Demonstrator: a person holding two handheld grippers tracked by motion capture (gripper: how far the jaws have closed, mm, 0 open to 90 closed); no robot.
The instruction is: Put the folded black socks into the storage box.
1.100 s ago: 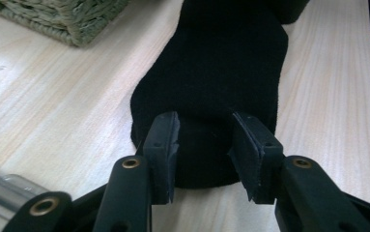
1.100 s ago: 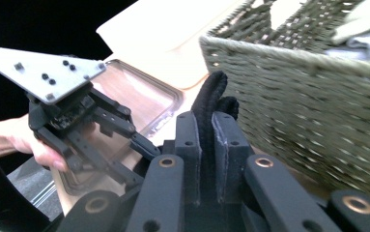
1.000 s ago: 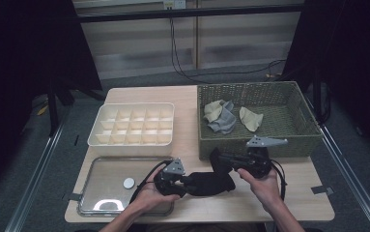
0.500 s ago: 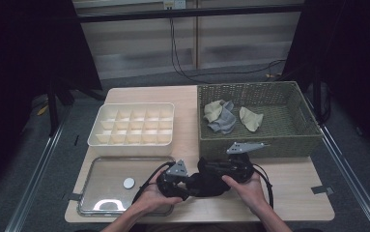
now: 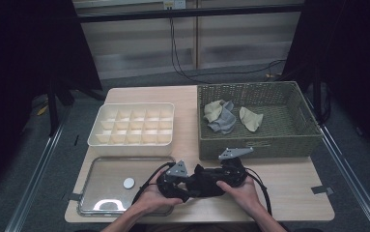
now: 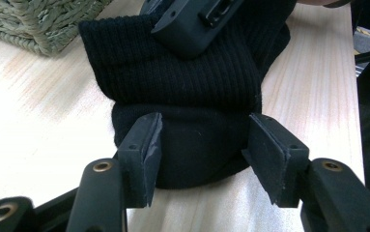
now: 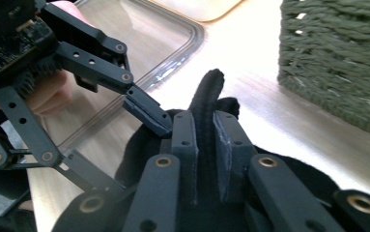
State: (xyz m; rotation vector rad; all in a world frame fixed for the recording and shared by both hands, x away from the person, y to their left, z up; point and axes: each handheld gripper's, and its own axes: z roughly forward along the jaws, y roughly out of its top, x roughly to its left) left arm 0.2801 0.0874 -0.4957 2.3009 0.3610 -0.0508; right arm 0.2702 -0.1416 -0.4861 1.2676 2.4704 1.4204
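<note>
Wooden table (image 5: 289, 181), right hand-held gripper (image 7: 204, 145) pinching black sock (image 6: 187, 96), left hand-held gripper (image 6: 202, 145) spread around it

Left matte-black two-jaw gripper (image 6: 202, 159): flat rectangular pads, brass-coloured pivot pins in the linkage. Right matte-black two-jaw gripper (image 7: 204, 145): same build. Grey three-cornered plate (image 5: 235, 153) on top of each, black cable (image 5: 262, 186) trailing. Forearms bare, no sleeves.
</note>
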